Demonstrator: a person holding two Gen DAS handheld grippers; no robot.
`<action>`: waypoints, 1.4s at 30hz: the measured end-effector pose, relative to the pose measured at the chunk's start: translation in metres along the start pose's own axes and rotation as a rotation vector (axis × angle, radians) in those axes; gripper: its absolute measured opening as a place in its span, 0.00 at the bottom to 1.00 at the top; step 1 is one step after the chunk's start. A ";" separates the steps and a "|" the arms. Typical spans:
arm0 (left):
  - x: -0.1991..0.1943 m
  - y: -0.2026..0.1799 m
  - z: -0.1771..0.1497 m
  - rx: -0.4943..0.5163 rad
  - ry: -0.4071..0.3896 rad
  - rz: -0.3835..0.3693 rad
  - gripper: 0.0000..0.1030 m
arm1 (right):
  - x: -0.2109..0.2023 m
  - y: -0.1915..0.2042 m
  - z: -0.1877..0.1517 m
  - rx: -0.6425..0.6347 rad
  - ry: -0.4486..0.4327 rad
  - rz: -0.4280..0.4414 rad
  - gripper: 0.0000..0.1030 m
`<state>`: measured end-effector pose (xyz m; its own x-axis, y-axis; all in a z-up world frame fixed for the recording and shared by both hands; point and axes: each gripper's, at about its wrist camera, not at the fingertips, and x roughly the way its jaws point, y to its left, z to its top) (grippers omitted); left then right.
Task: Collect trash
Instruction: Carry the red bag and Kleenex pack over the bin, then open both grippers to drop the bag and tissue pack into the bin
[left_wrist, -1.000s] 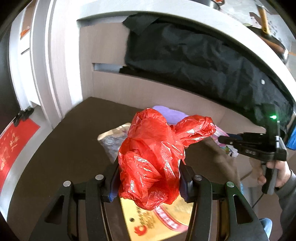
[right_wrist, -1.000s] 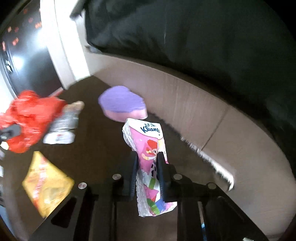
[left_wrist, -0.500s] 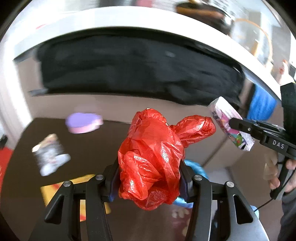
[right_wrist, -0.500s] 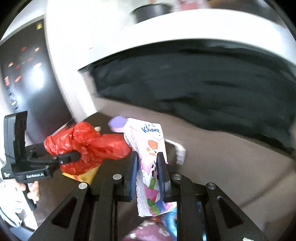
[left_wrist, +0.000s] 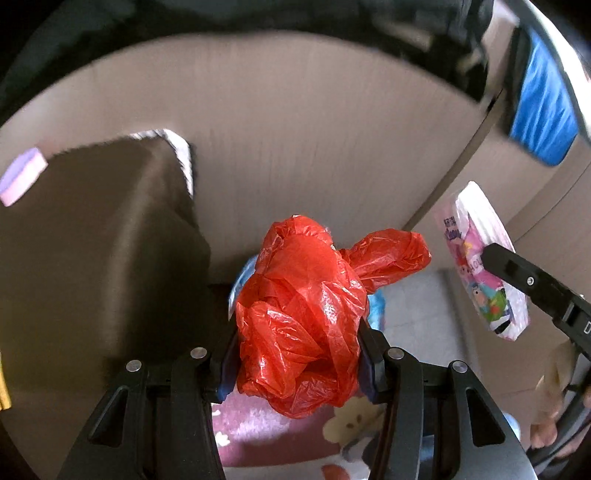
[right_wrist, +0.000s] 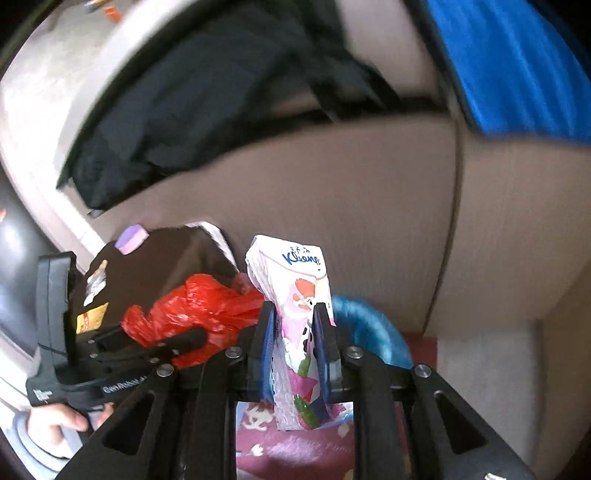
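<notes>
Between the two blue pads at lower centre of the left wrist view, the left gripper (left_wrist: 297, 354) is pinching a crumpled red plastic bag (left_wrist: 306, 314); the bag is bulging above the fingers, with one twisted lobe reaching toward the right. At lower centre of the right wrist view, the right gripper (right_wrist: 293, 332) is clamping a pink tissue pack (right_wrist: 295, 295) printed with cartoon figures, and the pack is standing upright between the narrow-set pads. Toward the right edge of the left wrist view, the same pack (left_wrist: 480, 258) is showing in the black fingers of the other tool, just beside the red bag. A hand (right_wrist: 59, 421) is gripping the left tool's handle at lower left of the right wrist view. Below both grippers, a blue-rimmed bin (right_wrist: 373, 328) is sitting on a pink floral mat (right_wrist: 288, 446). At the left of both views, a dark brown table (left_wrist: 92, 240) is carrying a purple block (left_wrist: 22, 177) and a yellow packet (right_wrist: 92, 317). A beige panel (left_wrist: 314, 129) is filling the background, with black fabric (right_wrist: 203, 110) and blue fabric (right_wrist: 509, 66) above it.
</notes>
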<state>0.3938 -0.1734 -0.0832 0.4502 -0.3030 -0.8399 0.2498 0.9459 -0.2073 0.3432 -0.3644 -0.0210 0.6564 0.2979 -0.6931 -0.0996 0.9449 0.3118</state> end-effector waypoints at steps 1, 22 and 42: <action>0.006 -0.001 0.000 0.006 0.003 0.013 0.50 | 0.010 -0.005 -0.005 0.023 0.011 -0.002 0.18; 0.089 0.034 0.016 -0.107 0.148 -0.058 0.59 | 0.129 -0.045 -0.047 0.145 0.182 -0.039 0.33; 0.063 0.017 0.016 -0.041 0.108 -0.119 0.62 | 0.049 -0.030 -0.015 0.046 0.054 -0.171 0.33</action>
<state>0.4402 -0.1779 -0.1316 0.3241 -0.4012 -0.8567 0.2595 0.9086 -0.3273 0.3672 -0.3766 -0.0737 0.6193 0.1414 -0.7723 0.0450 0.9756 0.2147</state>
